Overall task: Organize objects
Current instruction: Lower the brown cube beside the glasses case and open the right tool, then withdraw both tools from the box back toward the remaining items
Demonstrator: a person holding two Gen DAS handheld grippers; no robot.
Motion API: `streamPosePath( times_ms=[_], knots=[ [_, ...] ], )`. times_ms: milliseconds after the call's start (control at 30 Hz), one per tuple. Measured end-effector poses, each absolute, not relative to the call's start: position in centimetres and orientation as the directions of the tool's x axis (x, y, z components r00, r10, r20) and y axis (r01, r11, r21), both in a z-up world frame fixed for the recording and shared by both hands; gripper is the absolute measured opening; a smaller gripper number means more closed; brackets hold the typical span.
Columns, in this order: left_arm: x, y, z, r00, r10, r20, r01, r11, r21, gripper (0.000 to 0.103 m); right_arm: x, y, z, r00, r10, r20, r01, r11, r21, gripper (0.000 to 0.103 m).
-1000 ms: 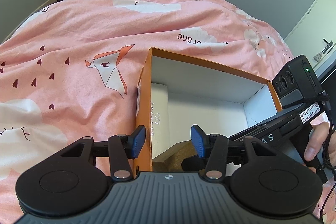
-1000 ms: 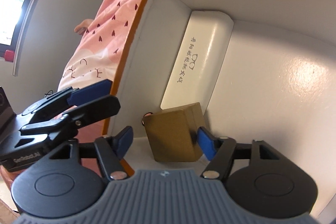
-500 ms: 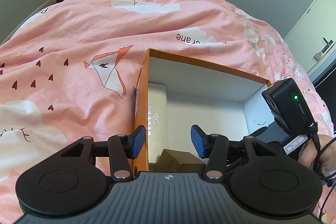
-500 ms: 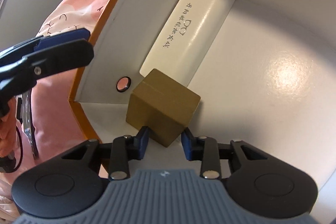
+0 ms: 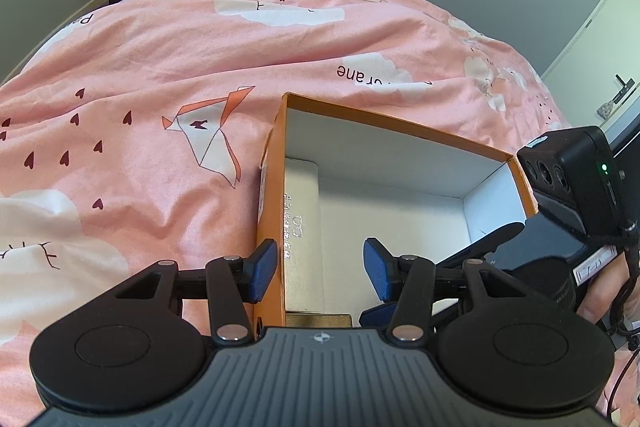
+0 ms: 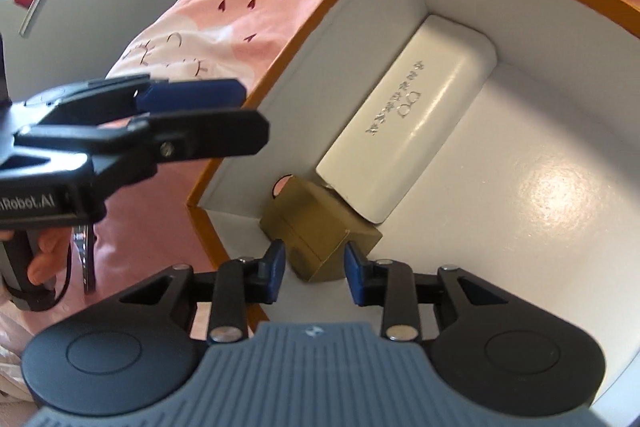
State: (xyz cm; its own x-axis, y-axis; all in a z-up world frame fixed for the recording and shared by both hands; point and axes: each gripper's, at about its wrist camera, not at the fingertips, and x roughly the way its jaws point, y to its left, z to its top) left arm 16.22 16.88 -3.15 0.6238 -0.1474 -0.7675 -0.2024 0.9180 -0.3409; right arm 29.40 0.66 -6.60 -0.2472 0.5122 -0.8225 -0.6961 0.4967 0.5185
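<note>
**Right gripper closing round the small brown box**

The right gripper (image 6: 312, 273) has just been closing; its blue pads now flank the near corner of the small brown box (image 6: 320, 231), narrow but seemingly not yet pressing on its faces. That box sits on the floor of the orange storage box (image 6: 224, 163), in its near left corner, touching the end of the white glasses case (image 6: 408, 139) that lies along the left wall. The left gripper (image 5: 318, 269) hangs half open and empty, straddling the orange box's left wall. All of it rests on the bed's pink duvet (image 5: 160, 67).

The brown box looks like light, stiff card, so it should crush only under a hard squeeze. Flat opposite faces would give a surer hold than the corner.
</note>
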Motion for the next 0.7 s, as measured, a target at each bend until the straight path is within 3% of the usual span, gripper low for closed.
streamPosePath(
  times_ms=[100, 200, 700],
  knots=[
    [16.2, 16.9, -3.1, 0.624, -0.147, -0.768, -0.203, 0.918, -0.34, 0.058, 29.8, 0.1, -6.8, -0.252, 0.519, -0.817, -0.665, 0.52, 0.536, 0.018],
    [16.1, 16.7, -3.1, 0.624, -0.147, -0.767, -0.201, 0.919, -0.339, 0.058, 29.5, 1.1, -7.7, -0.257, 0.52, -0.814, -0.637, 0.542, 0.548, 0.015],
    [14.9, 15.5, -1.4, 0.646, -0.145, -0.749, -0.175, 0.927, -0.331, 0.058, 28.3, 0.6, -6.5, -0.192, 0.521, -0.832, -0.658, 0.56, 0.503, 0.015]
  ],
)
